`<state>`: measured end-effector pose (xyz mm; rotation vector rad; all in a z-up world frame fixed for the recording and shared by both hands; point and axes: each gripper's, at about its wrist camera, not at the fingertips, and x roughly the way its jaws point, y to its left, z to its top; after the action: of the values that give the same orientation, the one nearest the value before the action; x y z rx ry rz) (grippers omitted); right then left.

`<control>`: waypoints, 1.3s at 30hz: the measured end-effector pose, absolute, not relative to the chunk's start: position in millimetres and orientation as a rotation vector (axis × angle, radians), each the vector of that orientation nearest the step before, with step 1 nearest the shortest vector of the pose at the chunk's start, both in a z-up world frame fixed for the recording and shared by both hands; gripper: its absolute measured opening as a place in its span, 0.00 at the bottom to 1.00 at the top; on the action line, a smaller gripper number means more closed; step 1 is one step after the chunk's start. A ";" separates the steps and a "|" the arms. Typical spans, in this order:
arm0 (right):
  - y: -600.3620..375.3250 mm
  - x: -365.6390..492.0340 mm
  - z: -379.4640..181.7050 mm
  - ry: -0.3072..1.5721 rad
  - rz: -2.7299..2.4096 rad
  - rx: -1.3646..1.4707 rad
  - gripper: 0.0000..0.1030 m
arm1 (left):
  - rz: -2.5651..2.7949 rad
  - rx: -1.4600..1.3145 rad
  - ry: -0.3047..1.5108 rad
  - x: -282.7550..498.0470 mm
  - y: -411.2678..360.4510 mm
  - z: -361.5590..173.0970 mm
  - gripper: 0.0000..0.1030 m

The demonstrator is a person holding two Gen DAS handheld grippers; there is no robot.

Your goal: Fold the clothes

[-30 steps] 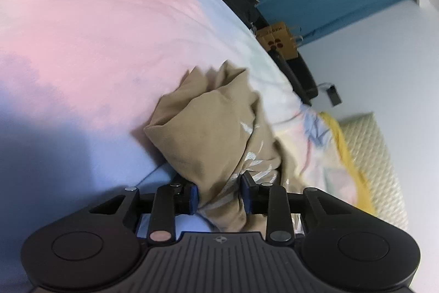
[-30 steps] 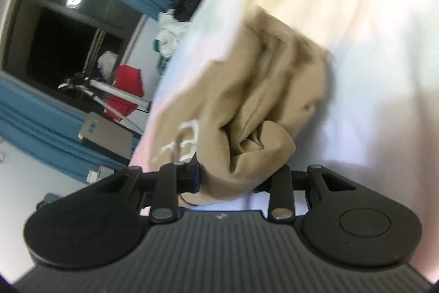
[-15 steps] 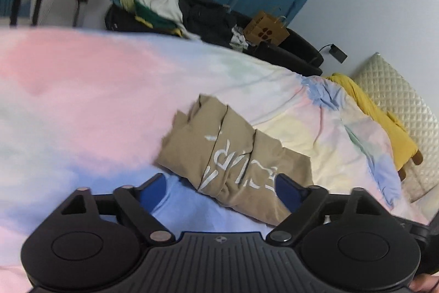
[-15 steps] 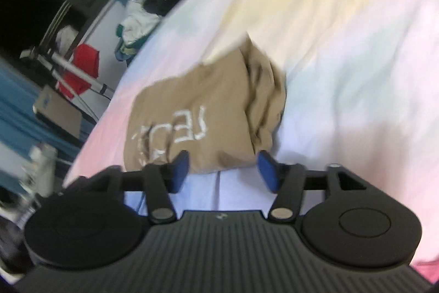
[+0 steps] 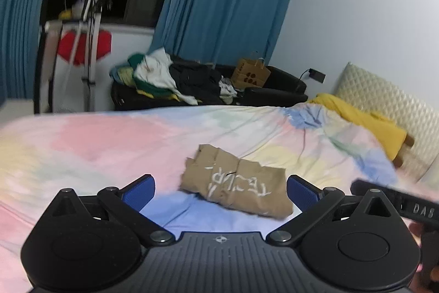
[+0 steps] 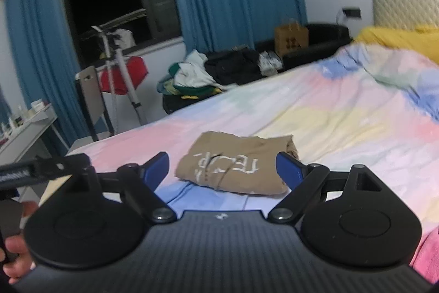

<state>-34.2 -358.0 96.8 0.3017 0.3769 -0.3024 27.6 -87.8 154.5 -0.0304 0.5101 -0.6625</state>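
A tan garment with white lettering (image 5: 236,183) lies folded into a flat rectangle on the pastel bedspread (image 5: 109,139). It also shows in the right wrist view (image 6: 236,164). My left gripper (image 5: 221,190) is open and empty, held back above the garment's near edge. My right gripper (image 6: 222,168) is open and empty too, just short of the garment. Neither touches the cloth. Part of the right gripper (image 5: 395,201) shows at the right edge of the left wrist view, and part of the left gripper (image 6: 44,169) at the left edge of the right wrist view.
A yellow cloth (image 5: 367,120) lies by the quilted headboard (image 5: 389,100). A black sofa with a heap of clothes (image 5: 175,81) and a paper bag (image 5: 249,73) stands beyond the bed. A tripod (image 6: 120,73) and a desk (image 6: 24,131) stand at the left. Something pink (image 6: 428,251) sits near right.
Both grippers were shut on the bunched tan garment a second ago. They have opened, let it go and pulled back and up; the garment now lies folded flat.
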 end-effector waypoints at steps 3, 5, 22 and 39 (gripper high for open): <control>-341.7 -44.4 92.2 0.352 -0.293 0.274 0.84 | -0.647 0.009 0.464 4.9 -77.9 150.6 1.00; -335.6 -45.4 84.8 0.344 -0.299 0.256 0.84 | -0.624 0.044 0.430 -4.4 -75.2 145.2 1.00; -323.5 -12.5 7.0 0.334 -0.423 0.106 0.84 | -0.532 0.101 0.405 25.4 -81.2 79.5 1.00; -321.4 -14.3 -4.2 0.336 -0.421 0.138 0.84 | -0.498 0.091 0.424 35.9 -82.3 60.9 1.00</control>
<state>-14.3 -321.4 -4.2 0.1379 0.3362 -0.4209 35.9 -82.3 60.9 0.0910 0.4241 -0.4985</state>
